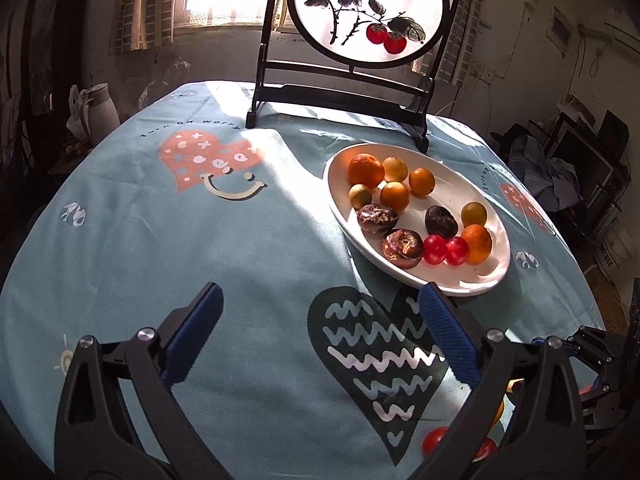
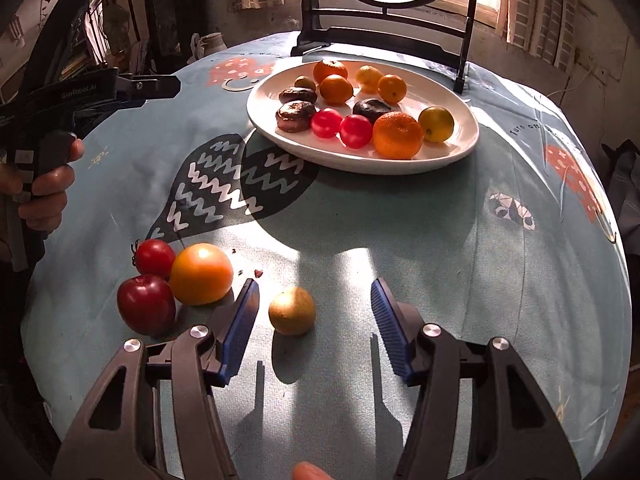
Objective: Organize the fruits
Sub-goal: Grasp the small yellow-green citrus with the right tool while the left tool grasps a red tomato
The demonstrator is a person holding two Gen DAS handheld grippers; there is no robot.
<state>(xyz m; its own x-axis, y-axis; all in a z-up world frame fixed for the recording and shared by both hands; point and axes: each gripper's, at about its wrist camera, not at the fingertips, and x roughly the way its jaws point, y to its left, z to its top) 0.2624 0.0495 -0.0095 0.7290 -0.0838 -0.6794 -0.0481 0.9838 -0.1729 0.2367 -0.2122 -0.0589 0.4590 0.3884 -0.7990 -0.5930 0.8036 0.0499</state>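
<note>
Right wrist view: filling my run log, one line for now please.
right tongs: open around yellowish fruit | left tongs: open, empty | plate: fruit-filled

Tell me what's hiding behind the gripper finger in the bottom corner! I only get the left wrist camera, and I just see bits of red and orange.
Observer: Three loose fruits sit bunched together there: a red tomato, a big orange fruit and a dark red apple.
Operator: Is that everything that's off the plate?
Observer: No. A small yellowish-brown fruit lies on its own, just right of those three.
Operator: Is the other gripper grabbing it?
Observer: Not yet. The right gripper has a finger on each side of it, with a gap on both sides.
</note>
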